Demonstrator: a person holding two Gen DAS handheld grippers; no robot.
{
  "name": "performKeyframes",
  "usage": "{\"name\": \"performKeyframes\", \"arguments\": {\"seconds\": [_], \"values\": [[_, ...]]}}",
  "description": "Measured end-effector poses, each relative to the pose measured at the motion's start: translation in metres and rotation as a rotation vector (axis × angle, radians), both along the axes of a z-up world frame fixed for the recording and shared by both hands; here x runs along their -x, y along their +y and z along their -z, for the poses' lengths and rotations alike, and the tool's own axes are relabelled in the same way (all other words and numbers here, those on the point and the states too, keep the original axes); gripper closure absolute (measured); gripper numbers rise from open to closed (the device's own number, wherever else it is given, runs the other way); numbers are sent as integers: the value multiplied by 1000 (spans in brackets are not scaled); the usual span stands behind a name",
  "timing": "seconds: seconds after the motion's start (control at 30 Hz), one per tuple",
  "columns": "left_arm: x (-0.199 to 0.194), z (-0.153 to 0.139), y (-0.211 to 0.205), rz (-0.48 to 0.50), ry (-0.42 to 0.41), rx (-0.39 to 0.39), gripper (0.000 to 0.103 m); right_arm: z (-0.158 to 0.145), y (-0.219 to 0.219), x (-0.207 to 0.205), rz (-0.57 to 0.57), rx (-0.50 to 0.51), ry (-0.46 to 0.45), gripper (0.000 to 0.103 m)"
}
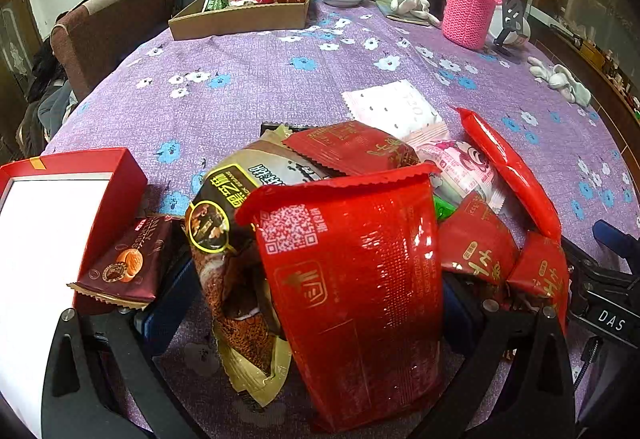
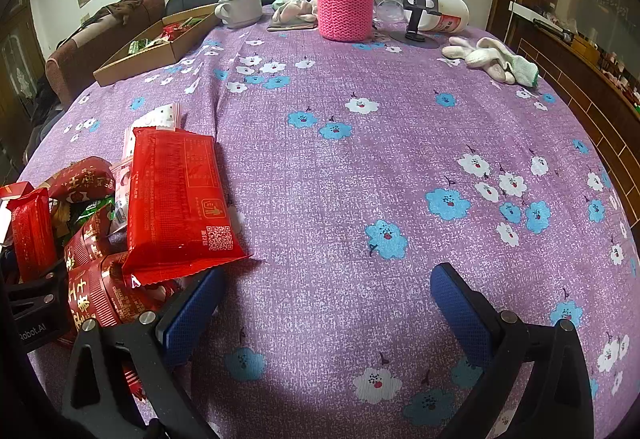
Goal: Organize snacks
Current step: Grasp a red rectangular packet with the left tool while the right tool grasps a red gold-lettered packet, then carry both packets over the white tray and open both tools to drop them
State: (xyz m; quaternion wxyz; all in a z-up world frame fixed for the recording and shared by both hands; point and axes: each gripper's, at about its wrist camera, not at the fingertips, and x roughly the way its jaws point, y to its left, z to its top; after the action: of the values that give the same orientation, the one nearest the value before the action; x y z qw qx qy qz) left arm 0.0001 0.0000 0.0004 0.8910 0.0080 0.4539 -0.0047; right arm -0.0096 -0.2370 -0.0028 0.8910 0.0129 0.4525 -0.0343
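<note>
Snack packets lay heaped between and ahead of my left tongs, whose spread fingers flanked a red packet without visibly clamping it, while my right tongs stood released over bare purple tablecloth, the heap to their left.

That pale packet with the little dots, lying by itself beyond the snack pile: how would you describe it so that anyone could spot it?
Start from the purple flowered tablecloth and find the heap of snacks near the front edge. Just past the heap, towards the pink knitted flask cover, lies the pale dotted packet, flat on the cloth. It is white-pink with small dark dots, while its neighbours are mostly glossy red or brown.
</note>
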Motion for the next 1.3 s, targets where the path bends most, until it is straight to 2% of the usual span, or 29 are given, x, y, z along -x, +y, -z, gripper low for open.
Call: {"name": "performKeyframes", "arguments": {"seconds": [0.27, 0.4, 0.47, 0.53, 0.63, 0.7, 0.77, 0.83, 0.9, 0.97, 1.0, 1.03, 1.1, 1.3], "values": [[0, 0, 1, -2, 2, -1, 0, 0, 0, 0, 1, 0, 0, 0], [6, -9, 3, 60, 70, -7, 0, -3, -3, 1, -33, -13, 26, 0], [28, -29, 5, 121, 19, -35, 0, -8, -12, 9, -28, -57, 29, 0], [56, -48, -6, 184, -67, -120, 0, -18, -20, 22, -40, -112, -18, 2], [93, -77, 10, 272, -192, -217, 0, -42, -13, 47, -132, -107, -105, 1], [104, -83, 26, 269, -220, -282, 0, -53, 3, 56, -221, -116, -129, 1], [102, -84, 45, 249, -206, -307, 0, -56, 23, 54, -290, -120, -121, 1], [98, -81, 65, 204, -161, -295, 0, -50, 46, 45, -325, -87, -87, 1], [95, -78, 78, 177, -118, -245, 0, -36, 66, 33, -346, -41, -36, 5], [96, -78, 86, 179, -88, -168, 0, -24, 76, 24, -363, -39, 3, 20], [96, -77, 87, 182, -73, -130, 0, -17, 78, 20, -364, -53, 26, 40], [95, -76, 85, 177, -63, -108, 0, -12, 77, 16, -364, -77, 49, 47], [91, -75, 73, 182, -44, -56, 0, -13, 71, 18, -371, -95, 14, 65], [76, -56, 14, 232, 67, 50, 0, -19, 30, 20, -388, -343, -44, 69]]}}
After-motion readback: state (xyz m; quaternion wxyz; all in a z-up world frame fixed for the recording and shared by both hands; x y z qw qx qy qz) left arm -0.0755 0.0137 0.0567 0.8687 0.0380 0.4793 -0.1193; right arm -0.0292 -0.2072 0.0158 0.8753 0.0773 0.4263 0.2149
